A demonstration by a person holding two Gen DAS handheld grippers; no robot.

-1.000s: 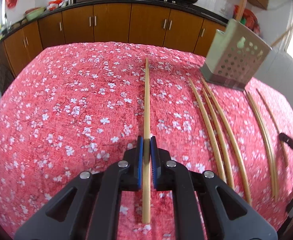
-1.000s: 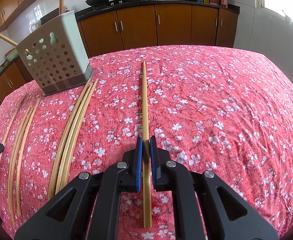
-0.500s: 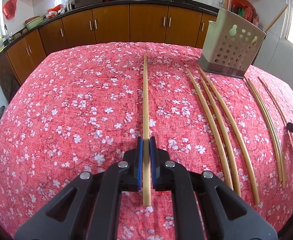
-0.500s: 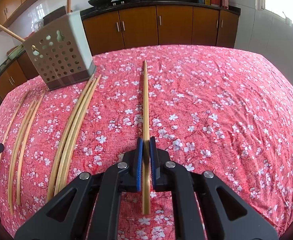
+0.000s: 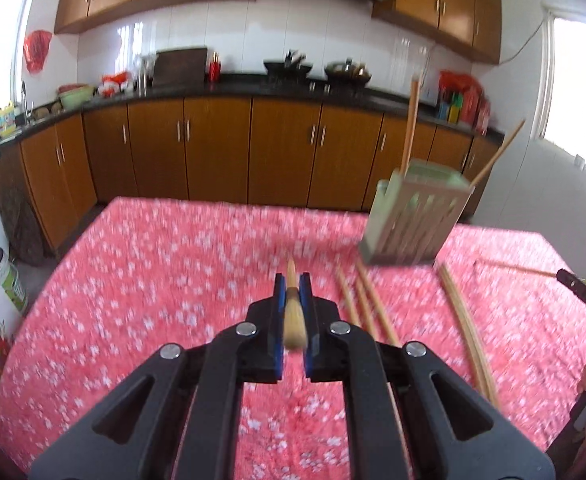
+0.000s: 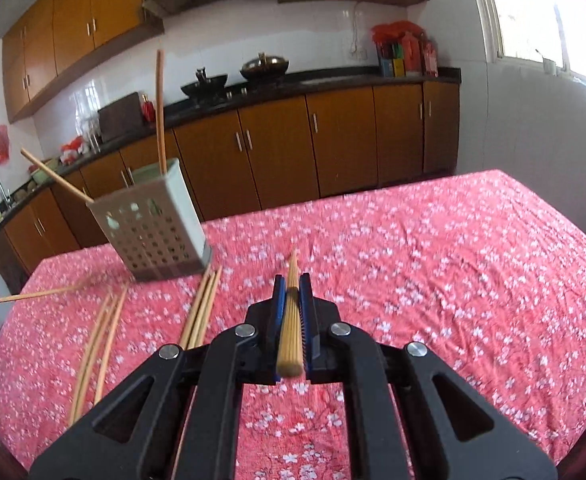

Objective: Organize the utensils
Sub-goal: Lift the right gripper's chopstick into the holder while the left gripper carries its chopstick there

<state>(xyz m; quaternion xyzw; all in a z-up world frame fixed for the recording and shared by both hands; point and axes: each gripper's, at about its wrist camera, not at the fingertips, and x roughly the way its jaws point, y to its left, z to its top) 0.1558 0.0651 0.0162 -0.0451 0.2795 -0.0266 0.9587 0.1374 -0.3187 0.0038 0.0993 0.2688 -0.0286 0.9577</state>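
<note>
Both grippers clamped on a chopstick above the table

The left gripper (image 5: 292,286) grasps one chopstick (image 5: 294,320) and the right gripper (image 6: 292,286) grasps another chopstick (image 6: 291,320), each pointing toward the far counter (left view blurred). The perforated holder (image 6: 157,232) stands far left on the red floral tablecloth (image 6: 433,280), with loose chopsticks (image 6: 203,304) lying just near it.
</note>
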